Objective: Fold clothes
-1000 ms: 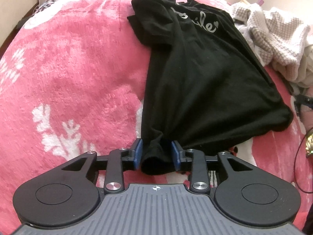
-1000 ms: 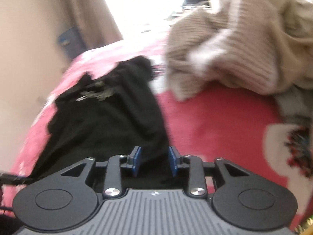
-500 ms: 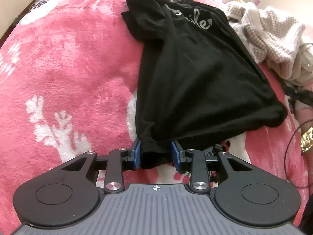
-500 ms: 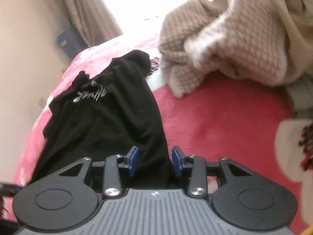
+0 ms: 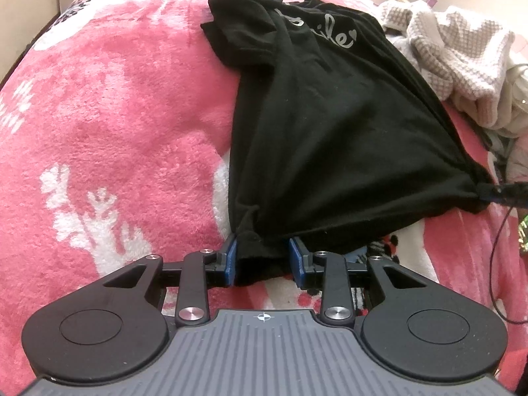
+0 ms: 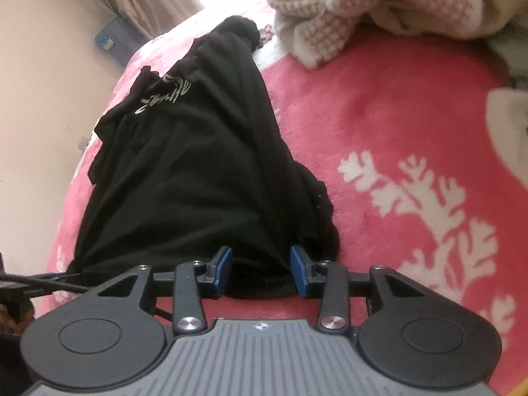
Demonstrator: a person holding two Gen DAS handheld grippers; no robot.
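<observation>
With the left gripper point(image 5: 262, 260) and right gripper point(image 6: 260, 272) each pinching a hem corner of the black cotton printed T-shirt point(image 5: 330, 125) lying beyond the fingers on the pink fleece blanket point(image 5: 115, 115), keeping the hem taut between them is helping it settle flat.

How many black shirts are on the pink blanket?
1. The black shirt lies spread on the pink blanket, left of the knitted clothes pile. More could be hidden in that pile.

Black T-shirt point(image 5: 330, 125) hem now taut — right gripper point(image 6: 260, 270) lower, jaws slightly wider.
</observation>
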